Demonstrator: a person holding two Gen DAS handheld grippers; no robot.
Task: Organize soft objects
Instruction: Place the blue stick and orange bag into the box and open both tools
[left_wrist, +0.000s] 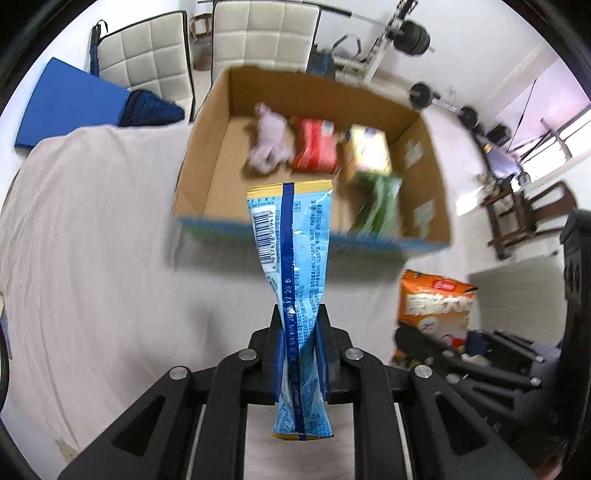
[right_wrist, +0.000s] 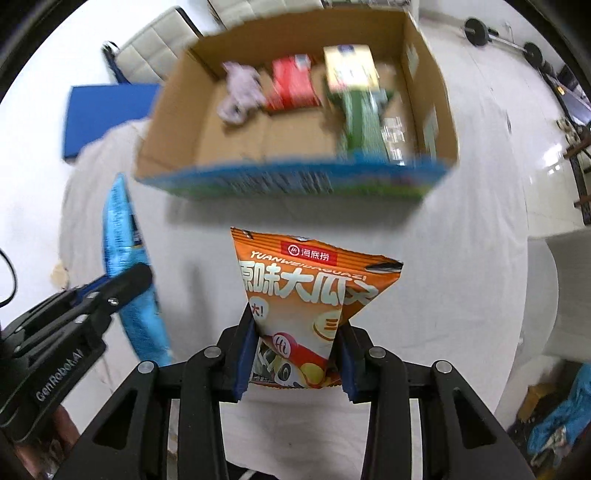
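My left gripper (left_wrist: 300, 325) pinches a light blue snack packet (left_wrist: 291, 236) at its middle, and my right gripper (right_wrist: 295, 332) clamps an orange seed bag (right_wrist: 306, 291), both raised before the open cardboard box (right_wrist: 173, 122) on the white-covered table (left_wrist: 92, 240), ready for dropping beside the snacks inside.

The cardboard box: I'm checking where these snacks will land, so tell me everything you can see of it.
The cardboard box is open-topped, plain brown inside, with a blue and green printed outer front. It sits on a white cloth, blurred in both views. Inside, along the far side, lie a pale purple soft toy, a red packet, a yellow packet and a green packet. The near part of its floor is bare. Neither hand-held gripper touches it.
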